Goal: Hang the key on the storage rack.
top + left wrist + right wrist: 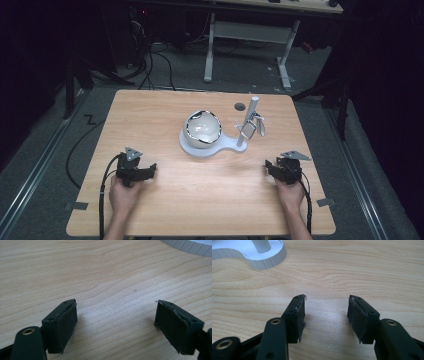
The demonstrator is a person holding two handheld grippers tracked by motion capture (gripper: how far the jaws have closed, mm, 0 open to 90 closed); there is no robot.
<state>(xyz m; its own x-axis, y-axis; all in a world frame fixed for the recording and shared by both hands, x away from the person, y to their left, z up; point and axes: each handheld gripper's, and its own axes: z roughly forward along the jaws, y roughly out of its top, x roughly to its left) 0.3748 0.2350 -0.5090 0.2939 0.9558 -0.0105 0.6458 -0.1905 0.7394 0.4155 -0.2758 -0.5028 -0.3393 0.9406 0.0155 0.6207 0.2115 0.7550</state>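
A white bowl with a dark rim (pixel 202 128) rests tilted on a white flat base (pixel 225 145) near the table's middle. From that base a grey post (pixel 248 120) rises, with a small metal piece (pixel 248 130) hanging on it. My left gripper (pixel 151 169) lies on the table at the front left, held by a hand, its jaws wide apart over bare wood (pixel 116 315). My right gripper (pixel 267 166) lies at the front right, also open with nothing between its pads (pixel 327 312). The base's ribbed edge (pixel 268 262) and the post's foot (pixel 262 245) show ahead of the right gripper.
The wooden table (pixel 210 200) has a small dark round hole (pixel 240 106) near its far edge. Cables (pixel 105 185) trail from both grippers off the front edge. A second table's legs (pixel 285 65) stand on the floor beyond.
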